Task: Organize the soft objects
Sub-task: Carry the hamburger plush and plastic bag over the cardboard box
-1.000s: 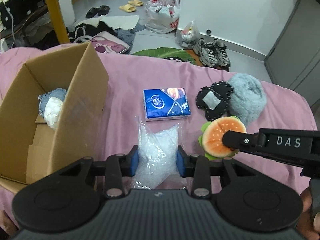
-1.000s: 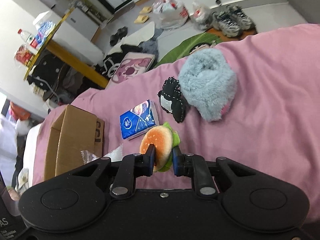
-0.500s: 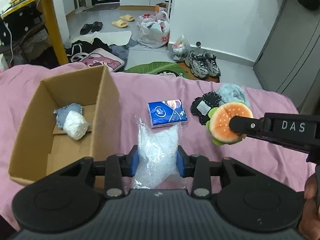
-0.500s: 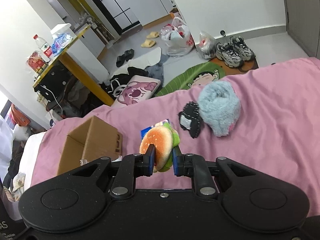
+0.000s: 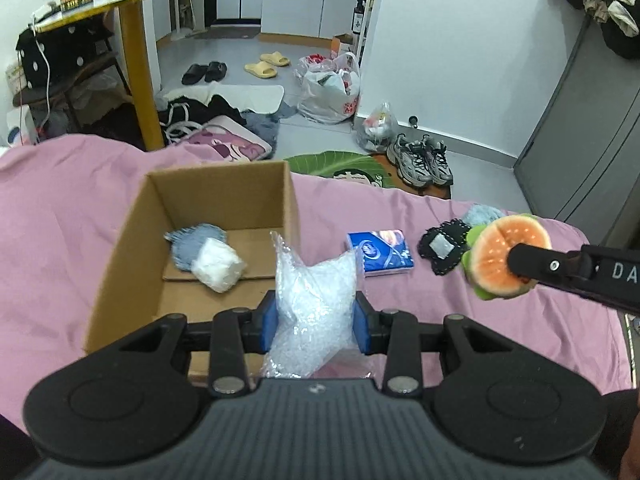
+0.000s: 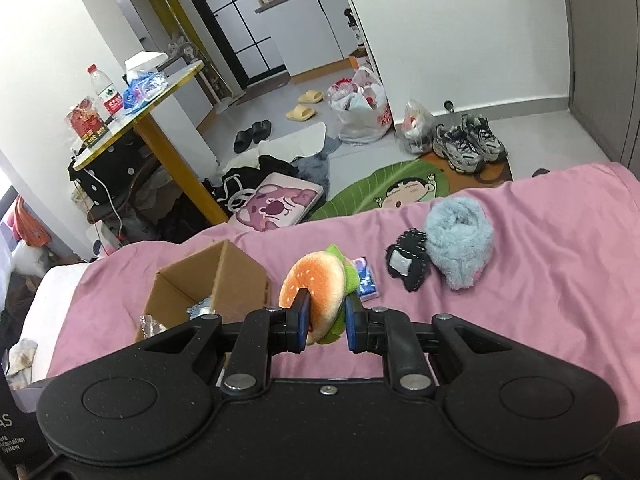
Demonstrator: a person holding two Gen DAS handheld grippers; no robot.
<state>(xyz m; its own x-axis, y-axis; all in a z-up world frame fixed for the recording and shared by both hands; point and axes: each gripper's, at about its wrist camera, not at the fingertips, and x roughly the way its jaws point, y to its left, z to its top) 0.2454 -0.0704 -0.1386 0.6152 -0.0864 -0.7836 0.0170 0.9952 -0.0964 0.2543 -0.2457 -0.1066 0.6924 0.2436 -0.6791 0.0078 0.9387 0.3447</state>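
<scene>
Both held: crinkly clear bubble-wrap bag (image 5: 314, 300), orange-bunned plush burger (image 6: 316, 294)

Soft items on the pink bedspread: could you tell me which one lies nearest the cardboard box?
The blue tissue pack, just right of the cardboard box; the black patch and blue fluffy bundle lie farther right.

On the bed (image 5: 80, 216) the box (image 5: 120, 248) stands at my left, with two soft bundles (image 5: 208, 256) inside it. To its right lie the tissue pack (image 5: 380, 254), then the patch (image 5: 440, 250), and the fluffy roll (image 6: 458, 240) touching the patch, farthest right.
</scene>
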